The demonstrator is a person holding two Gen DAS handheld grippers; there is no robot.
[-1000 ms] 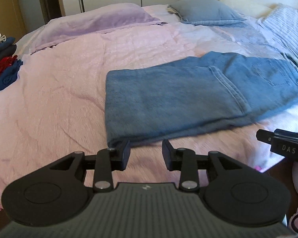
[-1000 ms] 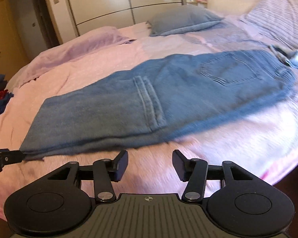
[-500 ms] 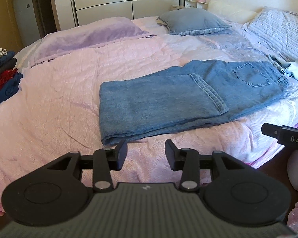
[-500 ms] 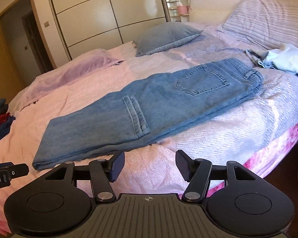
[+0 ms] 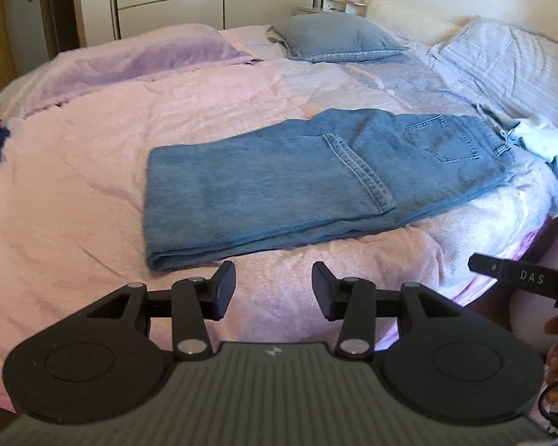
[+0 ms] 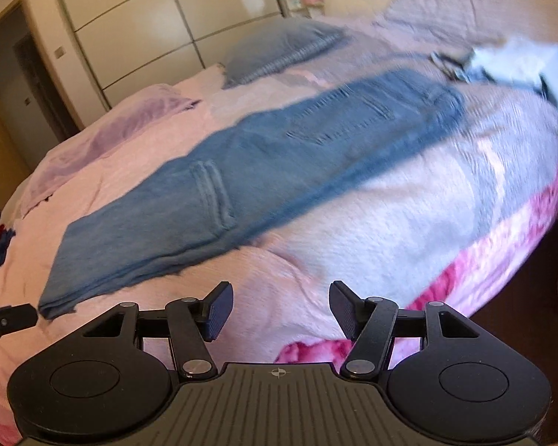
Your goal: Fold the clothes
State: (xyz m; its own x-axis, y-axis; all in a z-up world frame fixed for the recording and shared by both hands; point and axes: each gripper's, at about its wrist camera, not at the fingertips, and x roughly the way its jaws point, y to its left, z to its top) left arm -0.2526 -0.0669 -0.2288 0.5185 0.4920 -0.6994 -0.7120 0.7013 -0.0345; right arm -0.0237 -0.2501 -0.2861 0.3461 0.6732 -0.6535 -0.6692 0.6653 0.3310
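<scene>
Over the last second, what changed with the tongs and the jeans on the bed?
Both tongs backed away from the jeans: the left tongs sat right at the folded edge before and now show a strip of pink bedspread between. The right tongs also tilted, blurring that view. Nothing was grasped; both remain open. The jeans lie folded as before.

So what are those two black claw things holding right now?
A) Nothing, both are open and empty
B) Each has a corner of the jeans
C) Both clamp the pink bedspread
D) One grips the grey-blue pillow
A: the left gripper and the right gripper both show a clear gap between their fingers, with only bedspread behind, and the jeans lie flat beyond them, untouched.
</scene>
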